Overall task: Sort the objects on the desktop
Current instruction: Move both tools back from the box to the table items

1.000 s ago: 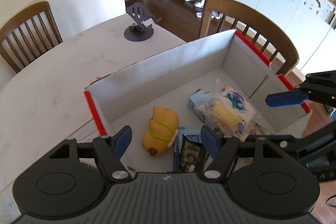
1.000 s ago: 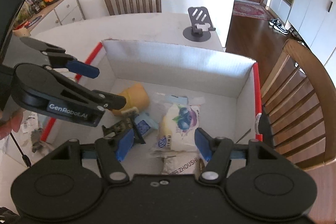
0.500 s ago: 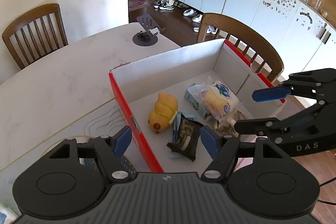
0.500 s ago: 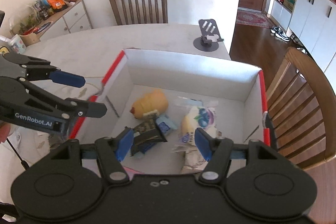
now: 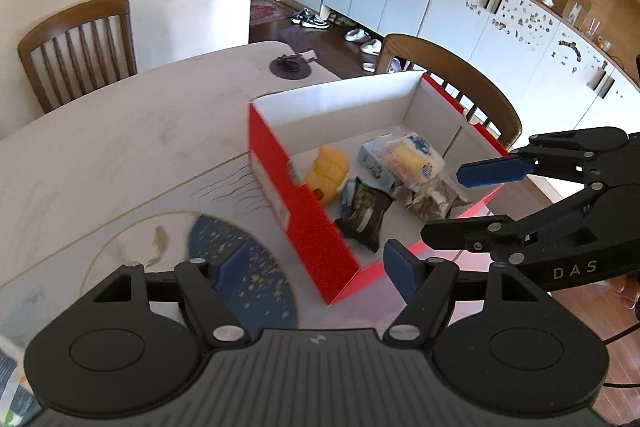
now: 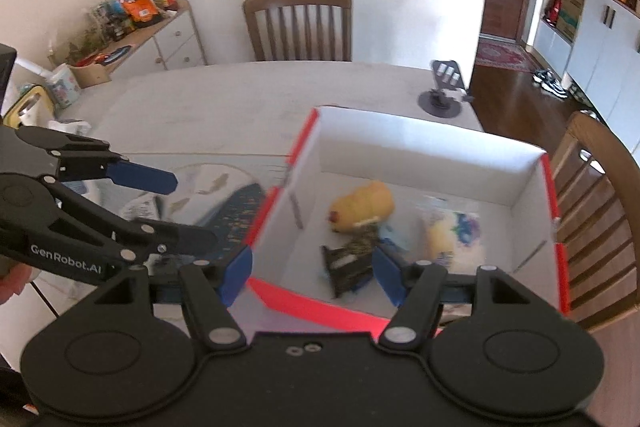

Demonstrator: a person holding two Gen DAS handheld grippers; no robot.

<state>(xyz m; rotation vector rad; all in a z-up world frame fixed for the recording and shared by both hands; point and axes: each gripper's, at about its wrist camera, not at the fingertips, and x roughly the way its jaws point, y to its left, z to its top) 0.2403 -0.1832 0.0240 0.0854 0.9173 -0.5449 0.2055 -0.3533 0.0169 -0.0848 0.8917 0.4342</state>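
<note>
Left wrist view: the left tongs (image 5: 310,269) tilt down over the worktop (image 5: 120,163), released and empty; the right tongs (image 6: 312,273) slant likewise, jaws just eased wider, gripping nothing. Both hover beside the red box (image 5: 308,223) holding the yellow toy (image 5: 328,171) and snack packets (image 5: 412,163).

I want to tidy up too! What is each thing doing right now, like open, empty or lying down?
Red box: open on top, holding snacks.
Yellow toy: lying inside the box.
Dark snack packet: lying flat inside.
Left hand-held gripper: open, empty.
Right hand-held gripper: open, empty, just been opening.
Phone stand: upright, empty.
</note>
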